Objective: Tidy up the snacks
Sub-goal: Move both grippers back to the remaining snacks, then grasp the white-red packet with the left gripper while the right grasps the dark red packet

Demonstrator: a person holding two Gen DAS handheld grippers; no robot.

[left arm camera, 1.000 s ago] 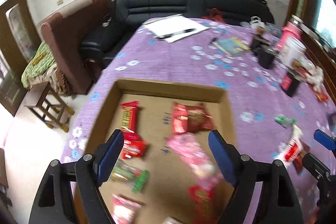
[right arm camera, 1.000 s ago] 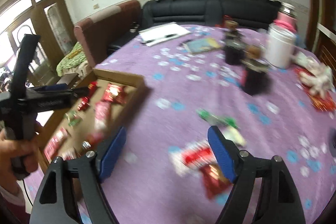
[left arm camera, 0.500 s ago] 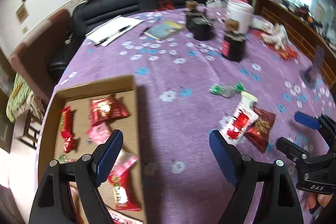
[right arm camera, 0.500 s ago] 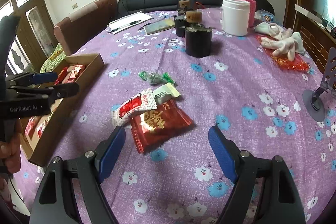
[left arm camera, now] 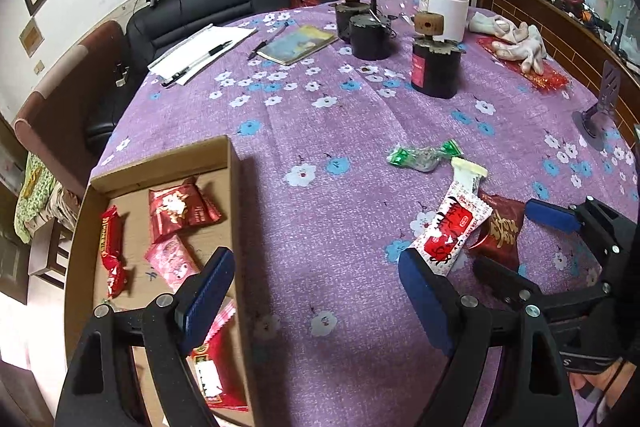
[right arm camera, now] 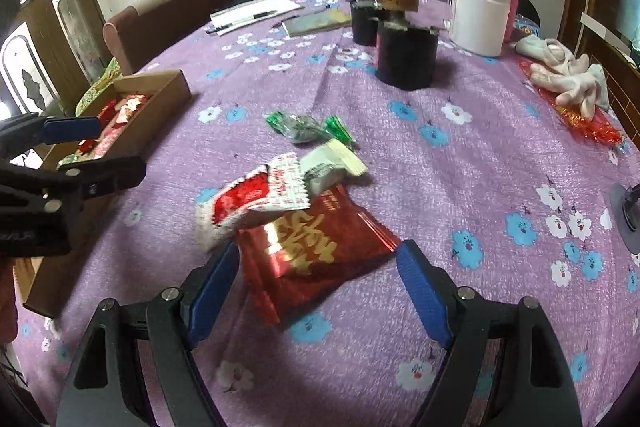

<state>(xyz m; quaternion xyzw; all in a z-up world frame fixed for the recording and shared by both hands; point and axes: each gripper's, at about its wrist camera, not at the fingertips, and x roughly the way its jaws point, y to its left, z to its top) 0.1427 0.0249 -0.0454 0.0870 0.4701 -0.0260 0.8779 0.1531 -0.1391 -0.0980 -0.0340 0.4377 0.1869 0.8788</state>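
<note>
A cardboard box (left arm camera: 236, 195) at the table's left holds several red and pink snack packets. Three loose snacks lie on the purple cloth: a green candy (left arm camera: 424, 155), a white-and-red packet (left arm camera: 452, 223) and a dark red packet with gold lettering (right arm camera: 316, 251). My right gripper (right arm camera: 316, 259) is open and low over the dark red packet, which lies between its fingertips, with the white-and-red packet (right arm camera: 256, 195) overlapping its far end. My left gripper (left arm camera: 316, 267) is open and empty, straddling the box's right wall. In the right wrist view it (right arm camera: 100, 151) hangs beside the box (right arm camera: 160, 95).
Dark jars with cork lids (left arm camera: 436, 67), a white tub (left arm camera: 444, 3) and a pink flask stand at the far side. A notebook (left arm camera: 296, 45), papers with pens (left arm camera: 200, 51), gloves (left arm camera: 516, 39) and a small stand (left arm camera: 600, 107) are also on the cloth. A sofa and chair lie beyond.
My left gripper swung right from over the box to its right wall and rolled. My right gripper came down and closer, so the dark red packet now lies between its fingers.
</note>
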